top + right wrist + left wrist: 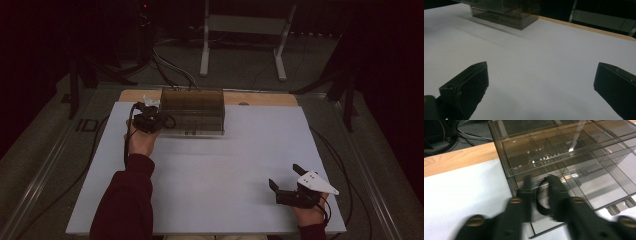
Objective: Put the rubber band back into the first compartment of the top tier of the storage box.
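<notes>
White tabletop (210, 175) bears a smoky organizer box (192, 112), its left end between the spread left tool (539, 185).

The left gripper (539, 185) sat at the near left corner of a smoked clear plastic organizer box (574, 157), its blurred black jaws slightly parted on the white tabletop (461, 195).

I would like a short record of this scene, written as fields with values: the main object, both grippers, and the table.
main object: smoky clear plastic organizer box with compartments, far left part of the table
left gripper: at the box's near left corner, jaws slightly apart by the box's edge; grip not clear
right gripper: near right of the table, jaws wide open, holding nothing
table: white surface with a wooden far edge
</notes>
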The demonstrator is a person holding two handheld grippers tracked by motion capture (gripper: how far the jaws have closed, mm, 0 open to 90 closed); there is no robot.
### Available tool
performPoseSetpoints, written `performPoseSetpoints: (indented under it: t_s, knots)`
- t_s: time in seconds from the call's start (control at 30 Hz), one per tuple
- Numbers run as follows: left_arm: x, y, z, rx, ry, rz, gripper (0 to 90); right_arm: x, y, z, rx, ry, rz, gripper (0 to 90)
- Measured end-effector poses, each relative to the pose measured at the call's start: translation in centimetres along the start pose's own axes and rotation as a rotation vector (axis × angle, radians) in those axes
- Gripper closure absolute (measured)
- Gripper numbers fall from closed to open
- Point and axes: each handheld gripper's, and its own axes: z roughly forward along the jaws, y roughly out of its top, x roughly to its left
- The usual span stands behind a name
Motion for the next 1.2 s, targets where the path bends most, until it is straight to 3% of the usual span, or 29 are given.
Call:
performPoseSetpoints:
  t_s: [0.07,0.1,0.17,0.3,0.37,0.47,0.67,0.8,1.2]
  knots:
    - [0.0,0.0,0.0,-0.005,-0.003,-0.007,55.4,0.0,0.0,0.0,0.0,0.0,0.0,0.0]
    - [-0.1,0.1,-0.2,-0.012,0.026,-0.01,42.0,0.0,0.0,0.0,0.0,0.0,0.0,0.0]
    - [-0.1,0.1,-0.4,-0.026,0.032,-0.008,39.3,0.0,0.0,0.0,0.0,0.0,0.0,0.0]
    - [0.1,0.1,-0.8,-0.049,0.021,-0.018,20.6,0.0,0.0,0.0,0.001,0.0,-0.001,0.0]
    - [0.2,0.0,-1.3,-0.072,0.007,-0.025,20.6,0.0,0.0,0.0,0.0,0.0,-0.001,0.0]
    - [0.5,-0.2,-2.0,-0.097,-0.008,-0.036,11.6,0.0,0.0,0.0,0.0,-0.002,0.0,0.0]
    - [0.8,-0.7,-3.2,-0.132,-0.033,-0.035,2.7,-0.1,0.0,-0.1,-0.002,-0.005,-0.001,0.0]
    - [0.9,-1.6,-4.6,-0.183,-0.058,-0.022,1.2,0.0,0.0,0.0,0.0,-0.004,-0.001,0.0]
    - [0.9,-2.6,-6.8,-0.226,-0.078,0.018,0.9,0.0,0.0,0.0,0.002,-0.002,0.0,0.0]
